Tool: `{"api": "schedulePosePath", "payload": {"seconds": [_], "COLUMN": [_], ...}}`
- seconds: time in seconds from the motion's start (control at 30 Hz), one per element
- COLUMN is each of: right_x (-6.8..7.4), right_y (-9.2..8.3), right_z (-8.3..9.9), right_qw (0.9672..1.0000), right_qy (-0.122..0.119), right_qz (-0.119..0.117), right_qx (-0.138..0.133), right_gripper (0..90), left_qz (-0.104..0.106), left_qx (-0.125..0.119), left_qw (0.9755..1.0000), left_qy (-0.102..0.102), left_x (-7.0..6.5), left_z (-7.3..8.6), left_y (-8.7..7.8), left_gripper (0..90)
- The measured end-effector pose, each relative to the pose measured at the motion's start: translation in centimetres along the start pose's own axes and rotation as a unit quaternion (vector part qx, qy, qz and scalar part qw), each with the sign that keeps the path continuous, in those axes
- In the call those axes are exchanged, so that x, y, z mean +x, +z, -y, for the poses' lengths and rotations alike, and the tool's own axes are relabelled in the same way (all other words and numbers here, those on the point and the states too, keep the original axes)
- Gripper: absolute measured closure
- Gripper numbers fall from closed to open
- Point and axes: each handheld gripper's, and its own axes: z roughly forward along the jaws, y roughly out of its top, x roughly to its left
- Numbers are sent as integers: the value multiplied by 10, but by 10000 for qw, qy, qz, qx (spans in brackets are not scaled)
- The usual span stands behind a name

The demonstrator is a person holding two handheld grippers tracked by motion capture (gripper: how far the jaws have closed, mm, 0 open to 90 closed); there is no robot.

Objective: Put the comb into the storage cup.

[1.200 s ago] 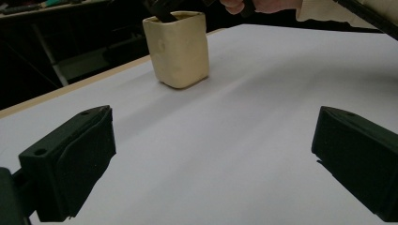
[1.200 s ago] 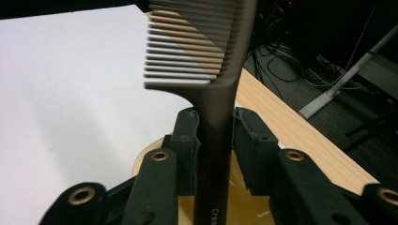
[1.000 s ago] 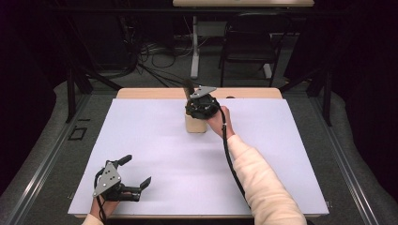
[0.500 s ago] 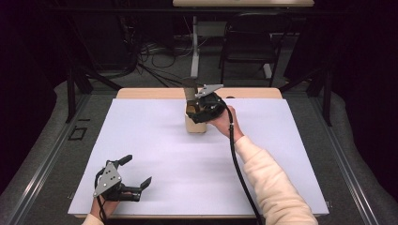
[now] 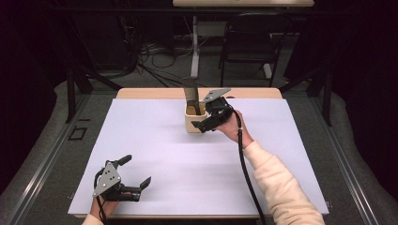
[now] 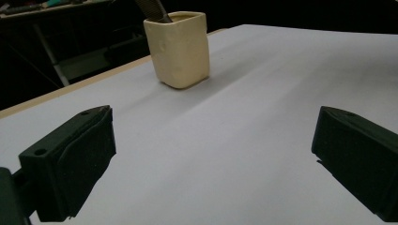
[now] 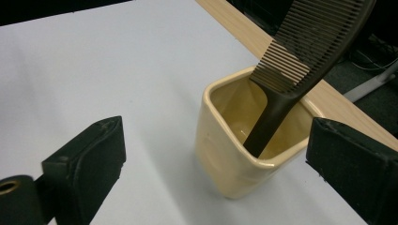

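Right tool (image 5: 201,125) sits just beside the cream cup (image 5: 195,118), its jaws having just opened wide with nothing between them. The comb (image 7: 300,61) stands handle-down in that cup at the far middle of the surface (image 5: 155,154), long axis leaning steeply, teeth end up and tilted toward the far edge. Risk: a jaw clips the cup or comb and tips both. Left tool (image 5: 136,190) rests wide, empty.

I see a glossy, smooth cream cup (image 7: 234,154), ceramic by its look, holding a matt dark plastic comb (image 7: 300,61). Under the cup lies a matt white sheet (image 5: 187,168) over a wooden tabletop (image 5: 155,93).
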Motion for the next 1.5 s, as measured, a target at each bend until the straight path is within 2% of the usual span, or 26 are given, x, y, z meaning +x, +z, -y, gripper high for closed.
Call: {"api": "schedulePosePath", "payload": {"seconds": [0.3,0.6,1.13,1.5], "right_x": [2,5,10,14], "right_y": [-17,-32,-54,-60], "right_z": [13,32,63,80], "right_qw": [9999,9997,9997,9994], "right_qy": [60,115,189,280], "right_qz": [-99,-193,-139,-177], "right_qx": [-27,43,76,125], "right_gripper": [0,0,0,0], "left_qz": [-2,-9,-13,-9], "left_qx": [3,12,27,22], "left_qw": [10000,10000,10000,10000], "left_qy": [14,15,34,25], "left_x": [0,-1,-1,-1], "left_z": [0,0,-1,-1], "left_y": [0,0,0,0], "left_gripper": [0,0,0,0]}}
